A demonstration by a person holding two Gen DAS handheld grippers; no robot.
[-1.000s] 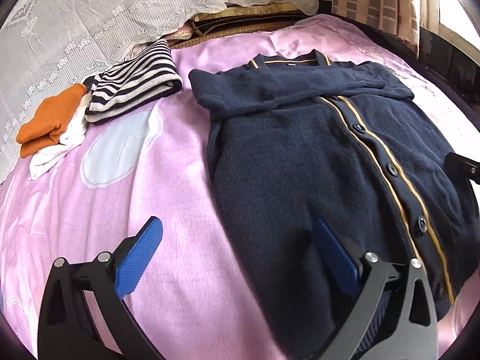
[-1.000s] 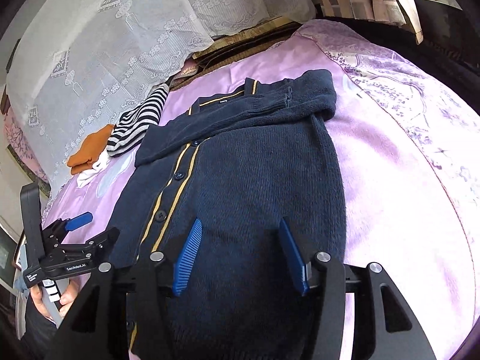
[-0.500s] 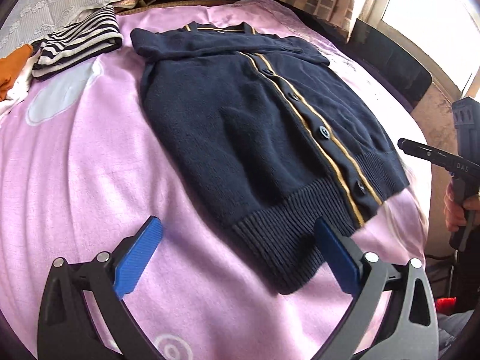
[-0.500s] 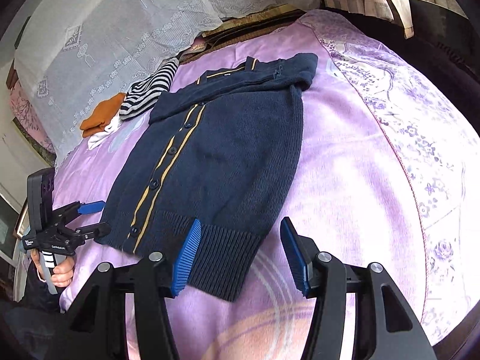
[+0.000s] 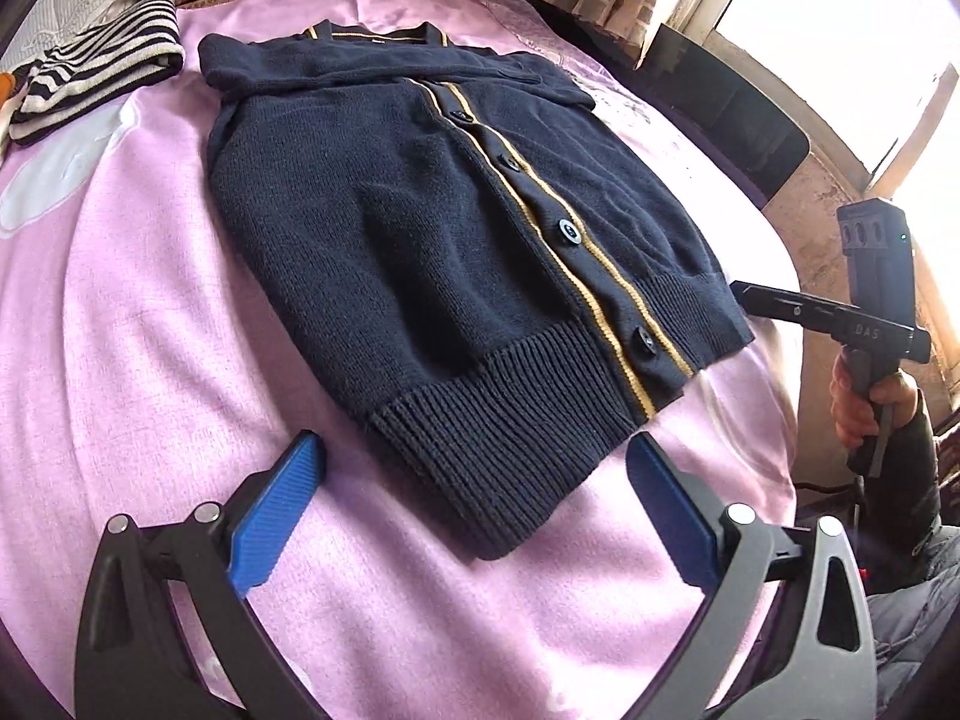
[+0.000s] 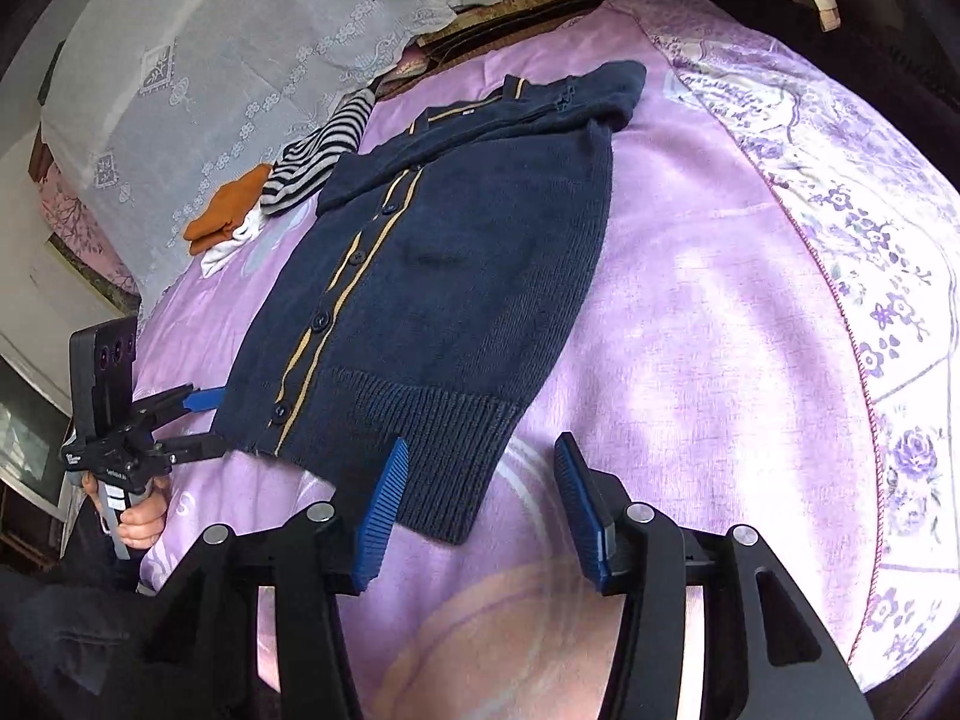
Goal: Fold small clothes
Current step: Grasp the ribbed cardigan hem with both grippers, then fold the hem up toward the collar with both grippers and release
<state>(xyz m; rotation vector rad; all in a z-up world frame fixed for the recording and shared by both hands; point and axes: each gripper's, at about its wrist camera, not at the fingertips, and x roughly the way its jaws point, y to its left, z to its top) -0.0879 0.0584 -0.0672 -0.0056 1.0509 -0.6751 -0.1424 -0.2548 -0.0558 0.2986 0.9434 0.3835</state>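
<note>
Navy cardigan [image 5: 432, 252], buttoned, is laid flat on pink bedsheet [image 5: 120, 360]. Striped garment [image 5: 96, 78] is folded at 11 o'clock. Left gripper [image 5: 474, 510] and right gripper [image 6: 480, 504] are held spread, empty.

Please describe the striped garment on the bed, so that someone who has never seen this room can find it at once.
On the pink bedsheet, look past the collar end of the big navy cardigan, toward the lace-covered pillows. The striped garment lies folded there, beside the cardigan's shoulder. Its dark and white stripes set it apart from the plain orange piece and the white one next to it.
</note>
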